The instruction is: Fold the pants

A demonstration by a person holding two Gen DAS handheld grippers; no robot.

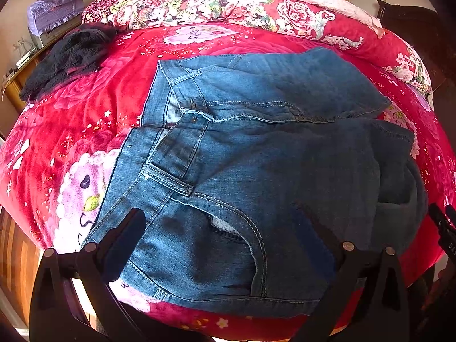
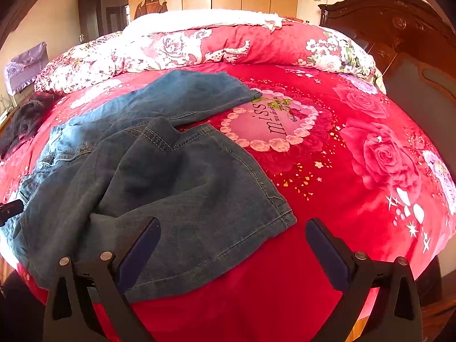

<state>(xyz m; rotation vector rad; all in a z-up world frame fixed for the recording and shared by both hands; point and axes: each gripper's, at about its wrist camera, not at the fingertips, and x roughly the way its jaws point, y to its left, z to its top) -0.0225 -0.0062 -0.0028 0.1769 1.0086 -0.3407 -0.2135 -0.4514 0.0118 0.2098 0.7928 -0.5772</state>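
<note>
Both tools released, nothing grasped. Left tool (image 1: pixel 228 236) sits over the jeans (image 1: pixel 256 156) waist, right tool (image 2: pixel 232 236) straddles the near leg hem (image 2: pixel 282 213) on the bed (image 2: pixel 356 171), likely staged to pinch both ends for folding.

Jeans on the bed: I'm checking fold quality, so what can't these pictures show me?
- Jeans near hem: left wrist view, cut off behind the left gripper at the bottom.
- Waistband: right wrist view, squeezed into the blurred left edge.
- Legs' underside: both views, covered by the denim itself.
</note>
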